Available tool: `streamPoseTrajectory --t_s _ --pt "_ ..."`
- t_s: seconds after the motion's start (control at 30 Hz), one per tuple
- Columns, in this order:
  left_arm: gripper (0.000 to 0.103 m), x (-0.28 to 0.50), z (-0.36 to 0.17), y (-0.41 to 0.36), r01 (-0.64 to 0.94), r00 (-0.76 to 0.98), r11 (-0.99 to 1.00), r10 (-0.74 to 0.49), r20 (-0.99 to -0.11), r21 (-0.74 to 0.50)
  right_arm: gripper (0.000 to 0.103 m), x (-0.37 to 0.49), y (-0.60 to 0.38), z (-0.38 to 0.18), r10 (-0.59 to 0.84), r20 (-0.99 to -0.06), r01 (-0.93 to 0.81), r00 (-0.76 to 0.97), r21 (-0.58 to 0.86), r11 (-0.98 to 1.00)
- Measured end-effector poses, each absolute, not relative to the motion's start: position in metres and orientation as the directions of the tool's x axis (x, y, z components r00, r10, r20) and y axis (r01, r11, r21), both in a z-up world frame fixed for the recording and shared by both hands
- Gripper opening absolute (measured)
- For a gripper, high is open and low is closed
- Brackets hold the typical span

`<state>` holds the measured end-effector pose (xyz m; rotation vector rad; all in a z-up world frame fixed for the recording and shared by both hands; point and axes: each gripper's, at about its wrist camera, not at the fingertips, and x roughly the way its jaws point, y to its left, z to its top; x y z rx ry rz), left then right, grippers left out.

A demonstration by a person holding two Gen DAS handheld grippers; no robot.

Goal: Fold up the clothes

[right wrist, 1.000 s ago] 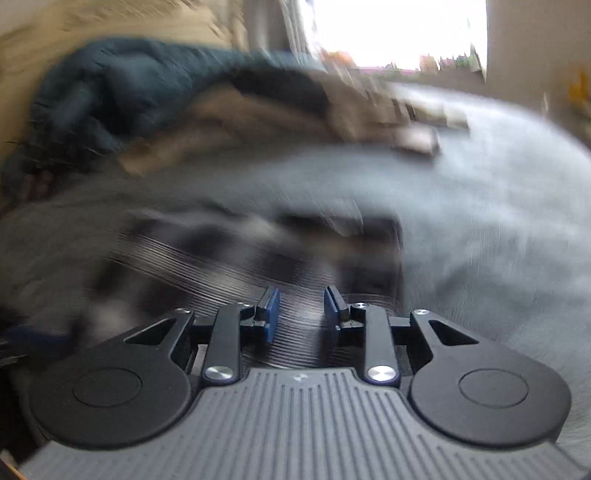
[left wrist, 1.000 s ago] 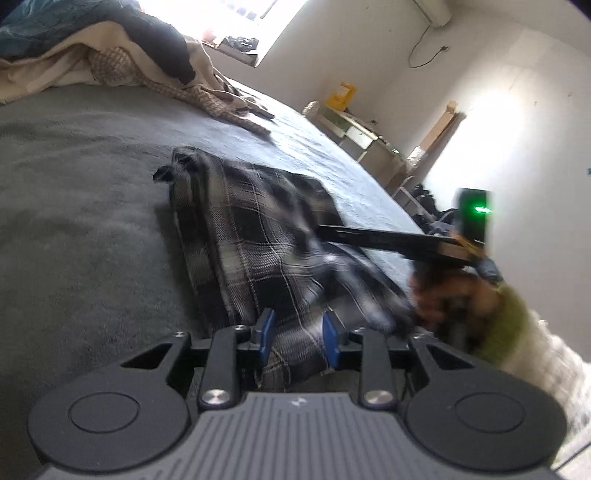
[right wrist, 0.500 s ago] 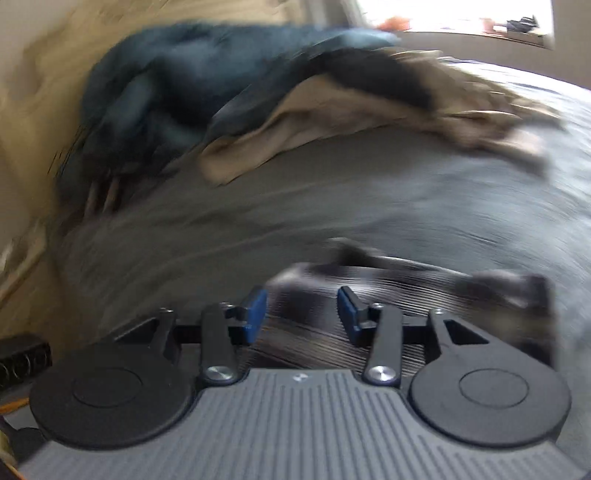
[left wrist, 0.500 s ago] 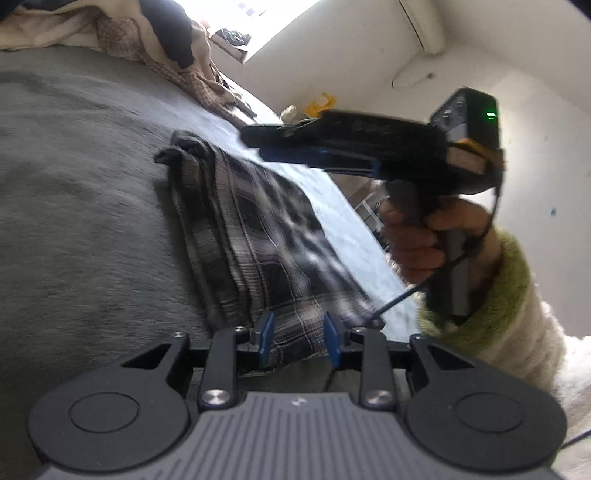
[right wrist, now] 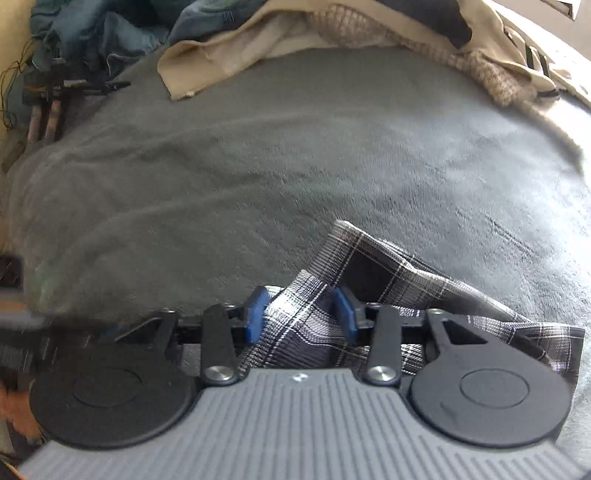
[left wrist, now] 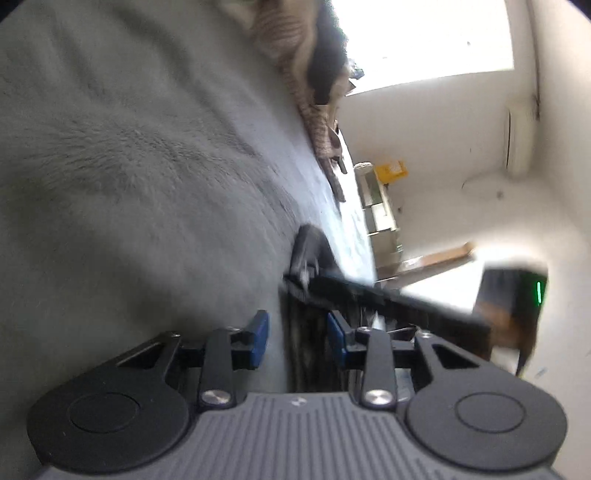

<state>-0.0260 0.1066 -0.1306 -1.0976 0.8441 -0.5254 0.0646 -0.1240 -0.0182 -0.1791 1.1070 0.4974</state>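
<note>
Plaid garment [right wrist: 369, 280] now bunched, lifted off grey blanket [right wrist: 258, 166], between closing right tool [right wrist: 301, 314]

The plaid garment [right wrist: 373, 280] lies on the blanket [right wrist: 258, 177] at its near edge — bunched between the right gripper [right wrist: 301, 314] fingers. Behind, along the far edge, sits a heap of clothes [right wrist: 295, 29] — well apart.
</note>
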Motion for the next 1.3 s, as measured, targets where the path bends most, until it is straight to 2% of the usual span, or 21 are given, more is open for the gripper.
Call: streamPoseTrajectory --t_s 0.03,0.07,0.17,0.47,0.6,0.83,0.9,0.97,1.03,1.13,1.27,1.3 --pt "0.032 -0.016 -0.135 0.108 -0.053 0.583 0.352 -0.749 -0.316 -0.934 0.011 0.062 -0.126 -0.017 0.302 -0.881 -0.465 0.365 0.109 0.879" --pt "0.033 -0.006 -0.139 0.109 -0.075 0.576 0.319 -0.76 -0.302 -0.945 0.007 0.059 -0.13 -0.014 0.314 -0.868 -0.456 0.385 0.116 0.882" --pt "0.033 0.018 -0.143 0.103 -0.077 0.549 0.284 -0.788 -0.279 -0.956 0.004 0.051 -0.142 -0.006 0.371 -0.821 -0.429 0.434 0.173 0.887" --pt "0.033 0.038 -0.154 0.098 -0.051 0.52 0.232 -0.824 -0.224 -0.971 0.003 0.056 -0.158 -0.001 0.507 -0.721 -0.37 0.473 0.36 0.857" --pt "0.027 0.04 -0.157 0.102 -0.069 0.517 0.206 -0.829 -0.212 -0.976 0.004 0.068 -0.153 -0.014 0.546 -0.703 -0.34 0.455 0.43 0.836" --pt "0.032 0.038 -0.158 0.104 -0.046 0.523 0.188 -0.832 -0.184 -0.981 0.008 0.049 -0.173 0.007 0.568 -0.628 -0.301 0.532 0.487 0.82" --pt "0.035 0.039 -0.156 0.104 -0.046 0.526 0.189 -0.83 -0.184 -0.981 0.017 0.031 -0.171 0.017 0.54 -0.637 -0.324 0.55 0.433 0.841" --pt "0.037 0.039 -0.153 0.105 -0.051 0.531 0.196 -0.825 -0.193 -0.979 0.045 0.01 -0.165 0.021 0.509 -0.654 -0.359 0.559 0.362 0.86" --pt "0.041 0.041 -0.147 0.105 -0.051 0.544 0.218 -0.812 -0.21 -0.975 0.055 -0.009 -0.151 0.019 0.463 -0.685 -0.409 0.562 0.257 0.876" --pt "0.046 0.045 -0.138 0.106 -0.053 0.558 0.254 -0.795 -0.24 -0.966 0.063 -0.028 -0.12 0.006 0.339 -0.713 -0.481 0.614 0.004 0.877" --pt "0.047 0.052 -0.128 0.109 -0.025 0.58 0.347 -0.759 -0.296 -0.938 0.067 -0.04 -0.078 -0.014 0.169 -0.684 -0.532 0.71 -0.364 0.764" --pt "0.047 0.053 -0.126 0.11 -0.016 0.588 0.369 -0.748 -0.307 -0.929 0.068 -0.037 -0.07 -0.017 0.145 -0.684 -0.544 0.715 -0.414 0.73"
